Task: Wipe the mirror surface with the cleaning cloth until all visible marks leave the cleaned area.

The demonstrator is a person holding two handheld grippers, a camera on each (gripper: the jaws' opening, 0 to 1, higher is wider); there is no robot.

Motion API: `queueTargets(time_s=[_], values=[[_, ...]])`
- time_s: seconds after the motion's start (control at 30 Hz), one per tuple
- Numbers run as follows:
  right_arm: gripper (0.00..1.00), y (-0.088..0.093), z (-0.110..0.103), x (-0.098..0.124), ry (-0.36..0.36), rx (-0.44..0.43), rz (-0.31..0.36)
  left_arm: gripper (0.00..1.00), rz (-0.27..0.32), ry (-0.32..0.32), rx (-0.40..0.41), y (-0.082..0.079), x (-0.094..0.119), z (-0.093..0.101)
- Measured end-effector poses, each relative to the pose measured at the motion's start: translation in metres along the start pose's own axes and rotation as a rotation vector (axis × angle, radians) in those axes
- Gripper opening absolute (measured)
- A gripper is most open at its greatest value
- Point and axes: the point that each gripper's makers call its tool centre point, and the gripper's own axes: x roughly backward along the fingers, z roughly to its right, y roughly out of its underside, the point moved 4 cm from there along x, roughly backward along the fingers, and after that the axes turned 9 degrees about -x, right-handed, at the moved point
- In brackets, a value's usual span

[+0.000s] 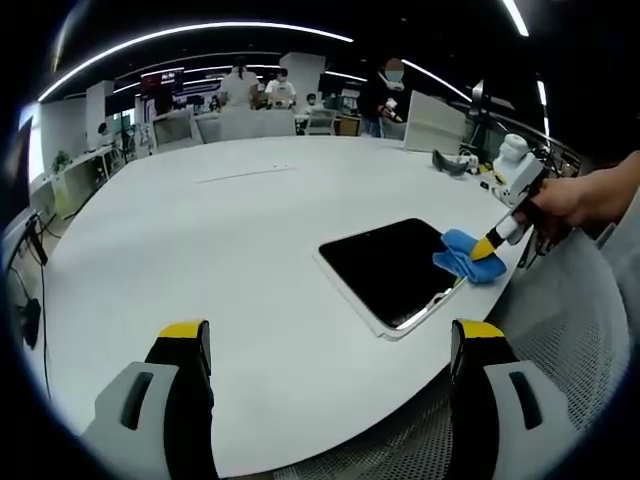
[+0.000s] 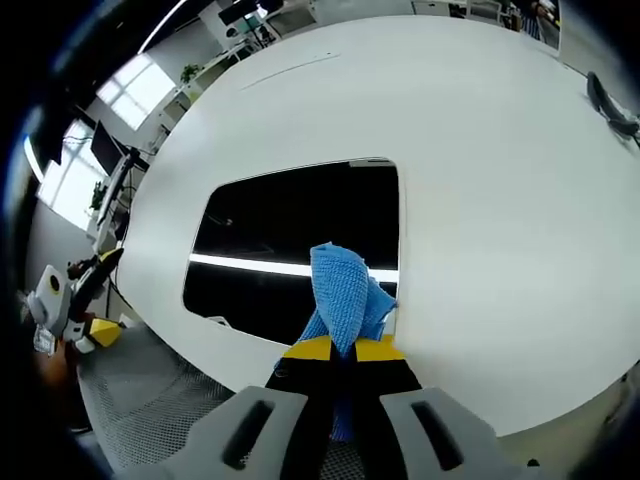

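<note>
Mirror (image 2: 300,235): dark rectangular pane in a white frame, lying flat on the white table (image 2: 480,150), near the table edge; reflecting a bright ceiling strip across its lower half. In the left gripper view, mirror (image 1: 395,268) seen at about 3 o'clock from centre, close to the table's rim.

Cleaning cloth (image 2: 345,290): blue, bunched, rising at 12 o'clock from the jaw tips and resting on the mirror's near edge; in the left gripper view, cloth (image 1: 468,256) sitting on the mirror corner at its 3 o'clock side.

Right gripper (image 2: 345,350): yellow-tipped jaws pressed together, pinching the cloth. Viewed from the left side (image 1: 492,243), angled downward toward the mirror from 2 o'clock, held by a hand (image 1: 562,200) wrapped round its grip, forearm extending out to 3 o'clock.

Left gripper (image 1: 330,340): jaws spread wide apart, nothing between them, poised above bare table at 6 o'clock from the mirror; also visible at 8 o'clock in the right gripper view (image 2: 85,290), off the table edge.

Background: people (image 1: 385,95) standing at 12 o'clock beyond the table.
</note>
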Motion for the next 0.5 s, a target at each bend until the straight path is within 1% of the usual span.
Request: queueTargets(time_s=[0.1, 0.17, 0.5], values=[[0.00, 0.000, 0.000, 0.000, -0.001, -0.002, -0.001, 0.99, -0.002, -0.001, 0.001, 0.000, 0.000, 0.000], [0.00, -0.002, -0.001, -0.002, 0.006, 0.010, 0.005, 0.99, 0.000, 0.002, 0.004, 0.000, 0.000, 0.000], [0.00, -0.013, -0.001, -0.004, 0.021, 0.013, 0.015, 0.99, 0.003, 0.002, 0.002, 0.000, 0.000, 0.000]])
